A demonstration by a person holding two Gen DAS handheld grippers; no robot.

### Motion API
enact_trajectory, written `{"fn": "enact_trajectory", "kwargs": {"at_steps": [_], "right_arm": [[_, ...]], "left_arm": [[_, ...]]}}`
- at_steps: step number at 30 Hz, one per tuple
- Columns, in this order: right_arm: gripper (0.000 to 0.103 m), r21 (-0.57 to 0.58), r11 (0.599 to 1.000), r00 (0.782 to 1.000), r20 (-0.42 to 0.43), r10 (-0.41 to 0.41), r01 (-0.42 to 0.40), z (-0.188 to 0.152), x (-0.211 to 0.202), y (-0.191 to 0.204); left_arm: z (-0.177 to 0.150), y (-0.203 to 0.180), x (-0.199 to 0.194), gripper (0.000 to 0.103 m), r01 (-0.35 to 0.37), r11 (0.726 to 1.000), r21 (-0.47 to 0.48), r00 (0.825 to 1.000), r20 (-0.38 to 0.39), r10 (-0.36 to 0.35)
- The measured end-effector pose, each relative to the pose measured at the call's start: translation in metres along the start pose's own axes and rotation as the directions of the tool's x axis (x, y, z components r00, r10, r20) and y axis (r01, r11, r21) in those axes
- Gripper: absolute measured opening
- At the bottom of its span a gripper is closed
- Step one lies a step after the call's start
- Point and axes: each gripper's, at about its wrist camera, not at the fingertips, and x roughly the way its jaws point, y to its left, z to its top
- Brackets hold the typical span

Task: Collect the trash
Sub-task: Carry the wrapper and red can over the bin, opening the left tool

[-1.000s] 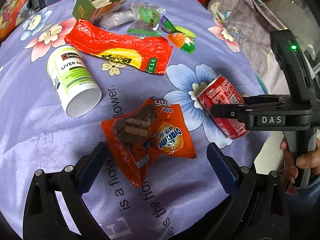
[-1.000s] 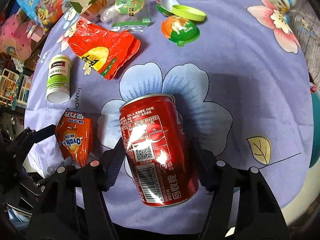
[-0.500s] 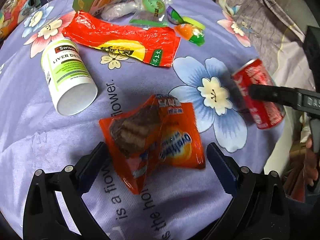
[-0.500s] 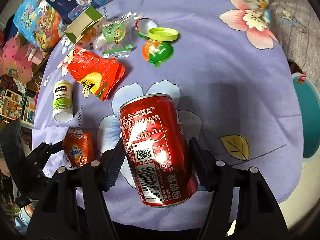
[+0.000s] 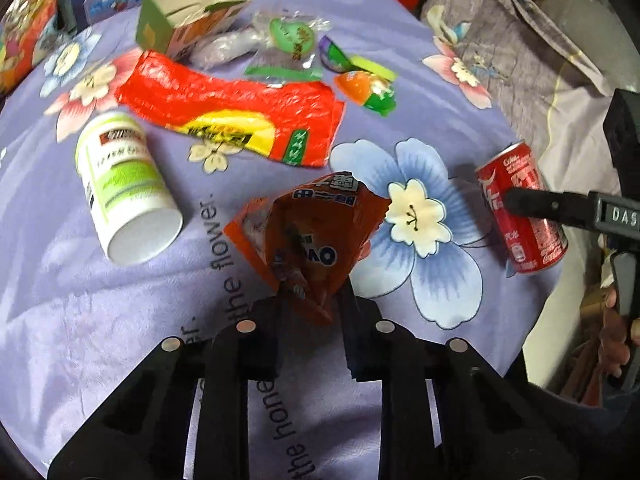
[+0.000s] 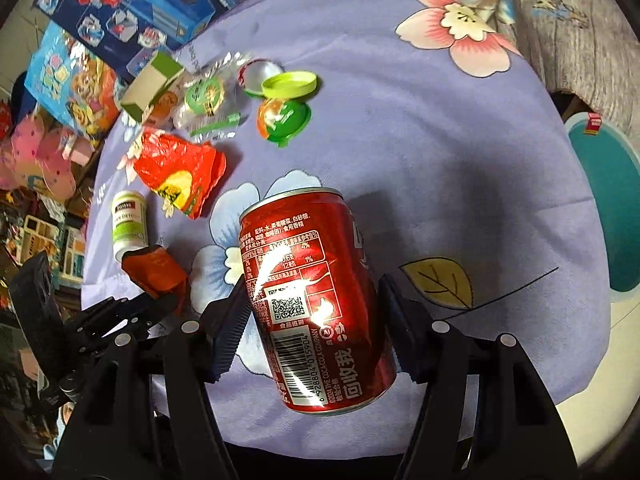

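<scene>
Across both views lies a big purple cloth (image 5: 80, 320) with flowers on it, and trash is spread over it.

Near the middle of the left wrist view, the left gripper (image 5: 310, 308) is closing its 2 black fingers on an orange snack wrapper (image 5: 316, 232). The wrapper is squeezed between them and sticks up in a crumpled point.

At the bottom middle of the right wrist view, the right gripper (image 6: 312, 320) pinches a red soda can (image 6: 316, 300) from both sides. The can is tilted.

Left of the wrapper, a white and green bottle (image 5: 124, 188) lies on its side. Above it, a long red and yellow bag (image 5: 236, 116) lies flat. At the upper left sits an open green box (image 5: 188, 8). Just right of the box is a clear packet (image 5: 288, 44) with a green sticker. Near that packet lies a small orange and green cup (image 5: 368, 90).
</scene>
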Motion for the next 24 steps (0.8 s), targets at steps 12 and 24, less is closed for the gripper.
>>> {"fn": "enact_trajectory", "kwargs": {"at_steps": [12,24], "right_arm": [[0.061,0.111,0.993,0.991,0.129,0.032,-0.047,0.009,-0.047,-0.045],[0.061,0.319,0.948,0.942,0.325,-0.09,-0.019,0.01,-0.142,-0.158]], "left_arm": [[0.041,-0.038,-0.025,0.019,0.082,0.993,0.084,0.993,0.079,-0.089],[0.102,-0.183,-0.008,0.019,0.219,0.914,0.341,0.967,0.052,-0.251]]}}
